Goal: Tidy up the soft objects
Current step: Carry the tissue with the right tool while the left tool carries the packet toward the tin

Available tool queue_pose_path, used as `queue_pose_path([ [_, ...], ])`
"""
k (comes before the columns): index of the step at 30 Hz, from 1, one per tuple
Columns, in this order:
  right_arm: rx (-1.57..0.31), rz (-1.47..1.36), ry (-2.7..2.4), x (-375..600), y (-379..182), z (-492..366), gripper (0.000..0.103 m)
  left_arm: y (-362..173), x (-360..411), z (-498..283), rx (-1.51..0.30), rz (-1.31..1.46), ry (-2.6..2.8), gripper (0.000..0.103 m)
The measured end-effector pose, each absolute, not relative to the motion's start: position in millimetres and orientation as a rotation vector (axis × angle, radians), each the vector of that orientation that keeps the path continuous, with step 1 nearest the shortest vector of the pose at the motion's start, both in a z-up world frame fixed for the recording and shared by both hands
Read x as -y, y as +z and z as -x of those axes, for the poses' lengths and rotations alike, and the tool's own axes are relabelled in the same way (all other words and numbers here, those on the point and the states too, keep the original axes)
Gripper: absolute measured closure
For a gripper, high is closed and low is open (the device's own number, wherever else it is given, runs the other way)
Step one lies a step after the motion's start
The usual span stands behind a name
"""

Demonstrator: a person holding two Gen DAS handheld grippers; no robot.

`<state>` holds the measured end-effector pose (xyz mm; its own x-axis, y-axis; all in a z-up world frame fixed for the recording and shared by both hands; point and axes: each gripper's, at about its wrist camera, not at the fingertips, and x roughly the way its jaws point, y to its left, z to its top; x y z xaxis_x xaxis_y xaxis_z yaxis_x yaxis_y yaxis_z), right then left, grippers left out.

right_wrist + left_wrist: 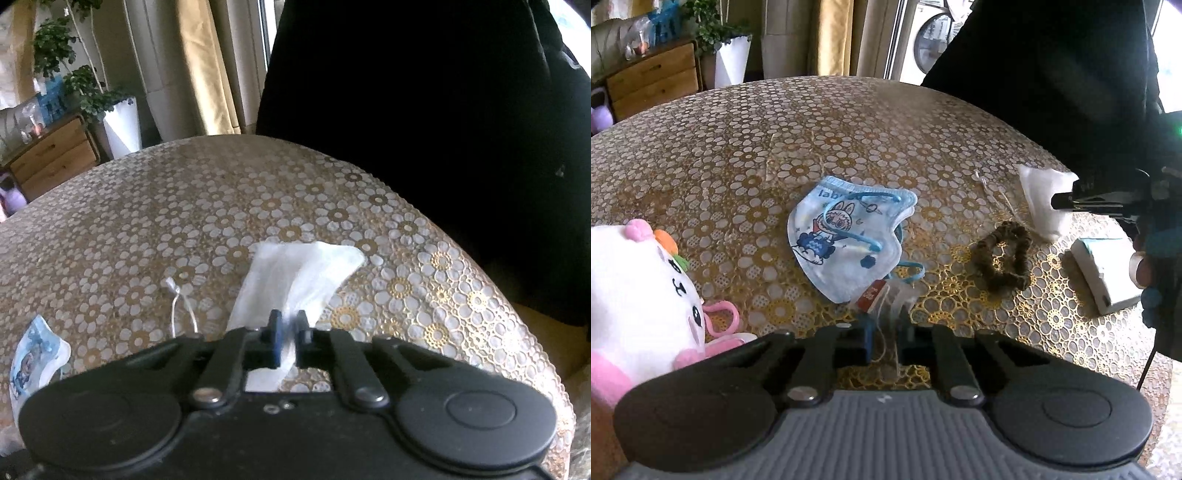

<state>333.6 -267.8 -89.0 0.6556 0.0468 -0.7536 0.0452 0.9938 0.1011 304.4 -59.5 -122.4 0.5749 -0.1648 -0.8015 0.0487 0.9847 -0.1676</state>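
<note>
A child's blue cartoon face mask (846, 236) lies on the flower-patterned table (738, 147). Its transparent wrapper with a red tag (873, 295) sits at my left gripper (886, 332), whose jaws are closed on the wrapper's edge. A white and pink plush toy (639, 291) lies at the left. A brown hair scrunchie (1004, 258) lies to the right. My right gripper (288, 325) is shut on a white tissue (299, 273), also visible in the left wrist view (1041, 195). The mask's edge (35, 354) shows at the right wrist view's left.
A white tissue pack (1104, 269) lies at the table's right edge. A thin white plastic tie (177, 302) lies left of the tissue. A person in black (424, 129) stands behind the table. A wooden drawer unit (650, 81) and plants stand beyond.
</note>
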Motion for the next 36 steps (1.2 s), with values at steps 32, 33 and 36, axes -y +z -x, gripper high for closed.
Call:
queue_pose_path([
  [32,-0.699,-0.189,0.405,215.3,59.6,-165.3,0.102,9.5,-34.6,-222.0,-0.867,0.291,-0.106,0.092],
  [33,-0.701,-0.198,0.428,209.2,65.6,-161.2,0.102,15.4,-41.9,-216.3,-0.863,0.297,-0.106,0.092],
  [36,-0.697,-0.192,0.486,190.2,80.7,-151.7,0.102,30.6,-64.2,-200.9,-0.856,0.296,-0.086,0.092],
])
